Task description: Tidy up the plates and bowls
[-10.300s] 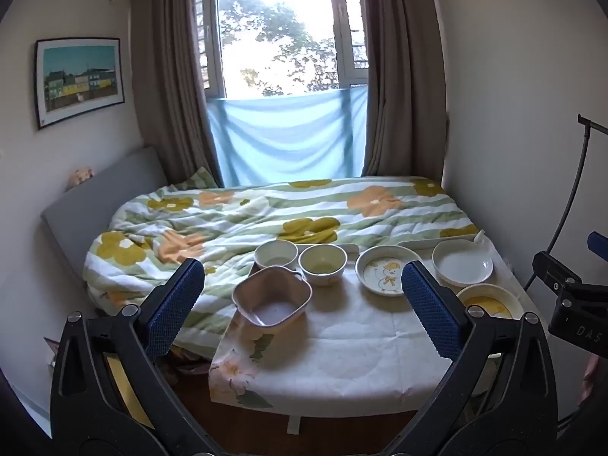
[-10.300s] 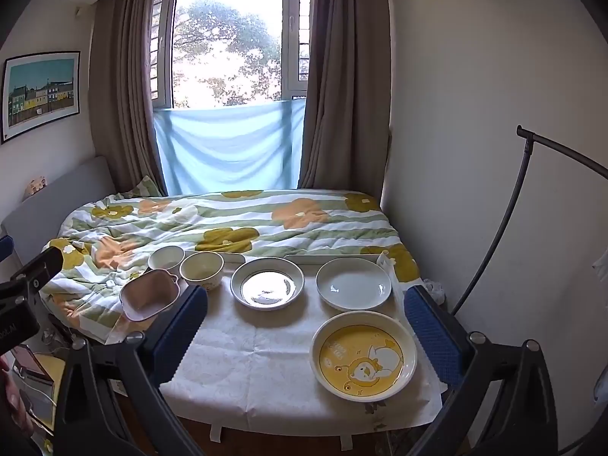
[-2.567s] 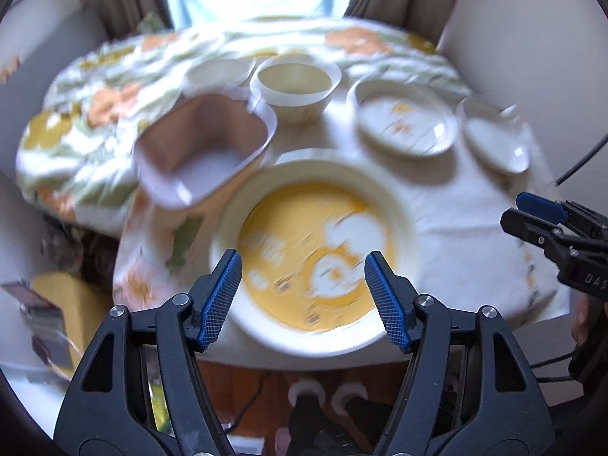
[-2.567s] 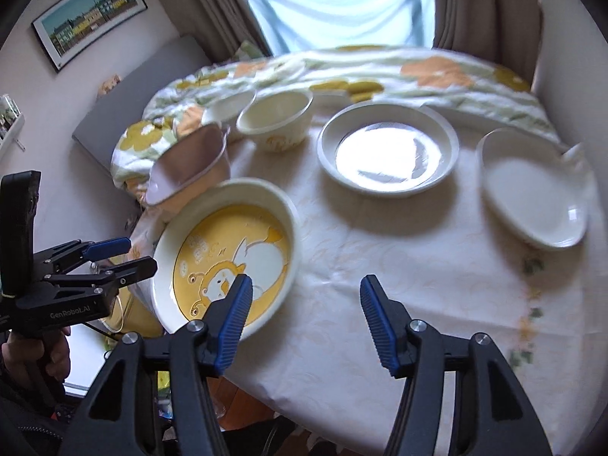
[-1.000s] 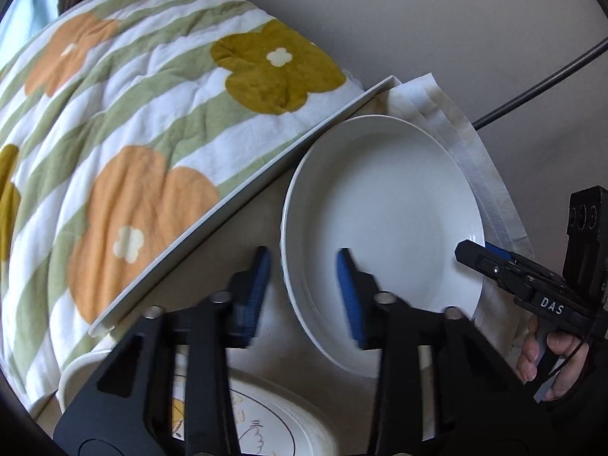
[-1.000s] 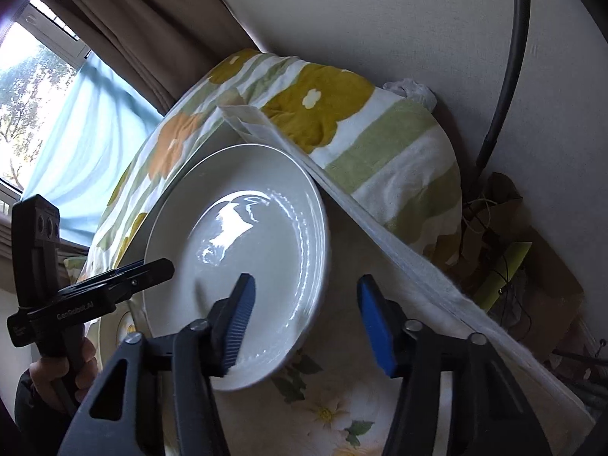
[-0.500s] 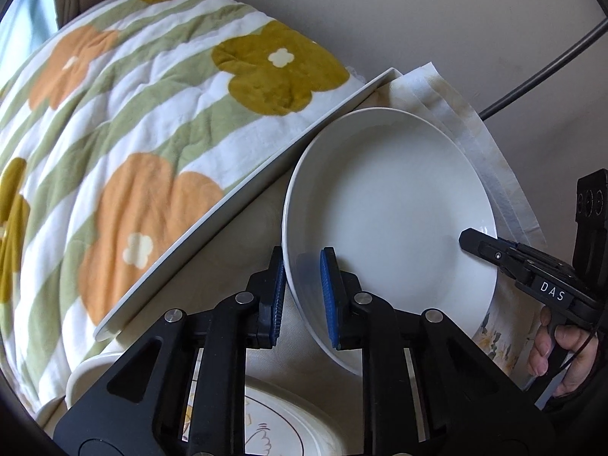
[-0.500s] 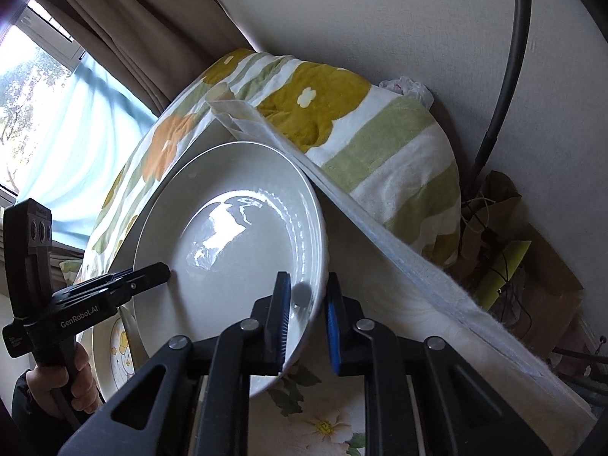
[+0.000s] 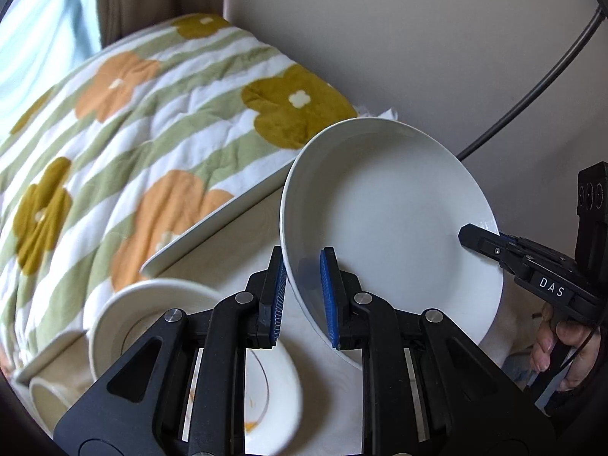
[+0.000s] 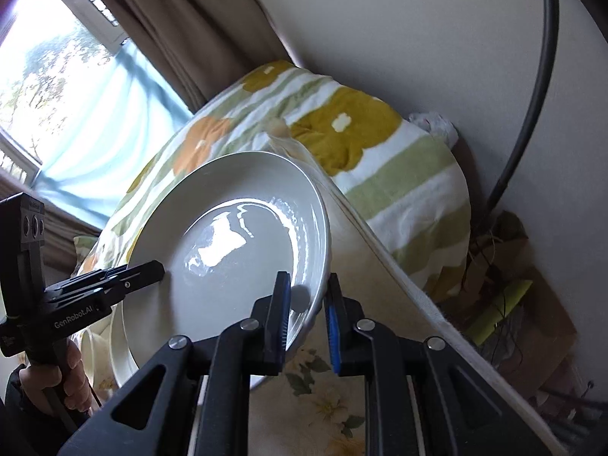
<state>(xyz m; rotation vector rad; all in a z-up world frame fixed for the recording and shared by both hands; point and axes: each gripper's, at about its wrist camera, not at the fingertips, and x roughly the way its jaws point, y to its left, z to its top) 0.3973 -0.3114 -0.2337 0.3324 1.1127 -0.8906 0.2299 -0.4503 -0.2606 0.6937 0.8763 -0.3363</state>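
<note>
white plate coming up off the tabletop between two claws

since half a second ago the white plate (image 9: 395,228) is sitting higher and more tilted, its far rim lifting clear of the tabletop (image 9: 243,235), and both claws are riding up with it. a second ago both claws were standing apart on either side of the rim; now they are closed on it.

the left claw (image 9: 302,296) is pinching the plate's near-left rim, blue pads pressing on either face. the right claw (image 10: 306,313) is gripping the opposite rim the same way, one pad inside the plate and one beneath. in the left wrist view the right claw is showing as a black tip lying on the plate's right edge, with a hand (image 9: 562,353) under it; in the right wrist view the left claw is reaching in from the left.

the plate is holding nothing; only window glare is showing on its glazed inside.

below and to the left, a cream bowl-like plate (image 9: 159,326) with a thin brown ring and an orange mark inside is resting on the tabletop, blurred. the rim of another cream vessel (image 9: 45,399) is peeking in at the lower left; its contents cannot be told.

the flowered quilt (image 9: 152,121) on the bed is lying just beyond the tabletop's edge.
</note>
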